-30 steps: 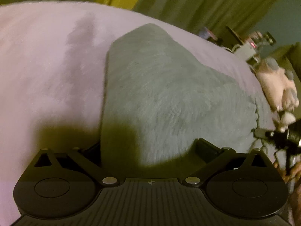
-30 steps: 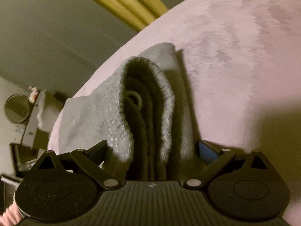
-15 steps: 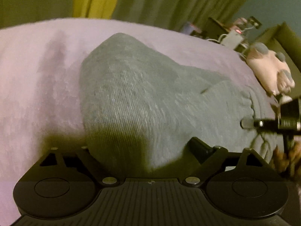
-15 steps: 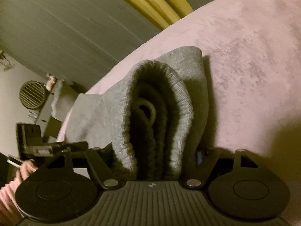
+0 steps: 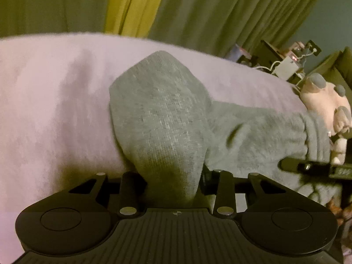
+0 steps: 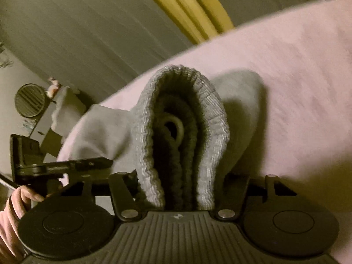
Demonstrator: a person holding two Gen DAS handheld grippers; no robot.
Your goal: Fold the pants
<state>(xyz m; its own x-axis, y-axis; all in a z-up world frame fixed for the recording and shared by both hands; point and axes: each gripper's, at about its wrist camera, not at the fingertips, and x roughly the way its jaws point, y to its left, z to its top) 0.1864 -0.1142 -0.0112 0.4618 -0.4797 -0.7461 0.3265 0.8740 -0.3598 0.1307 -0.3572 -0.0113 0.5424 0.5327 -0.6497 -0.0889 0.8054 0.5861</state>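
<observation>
Both tongs are clamped on cloth — left tongs point(image 5: 173, 183) low and level, right tongs point(image 6: 182, 189) alongside.

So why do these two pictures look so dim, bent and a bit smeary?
Left wrist view: dim yellowish light, the fisheye bows the pink bedspread, the left gripper shadows the grey pants, and the plush toy is soft. Right wrist view: motion blur streaks the curtain, and the ribbed waistband stays fairly sharp in the right gripper.
</observation>
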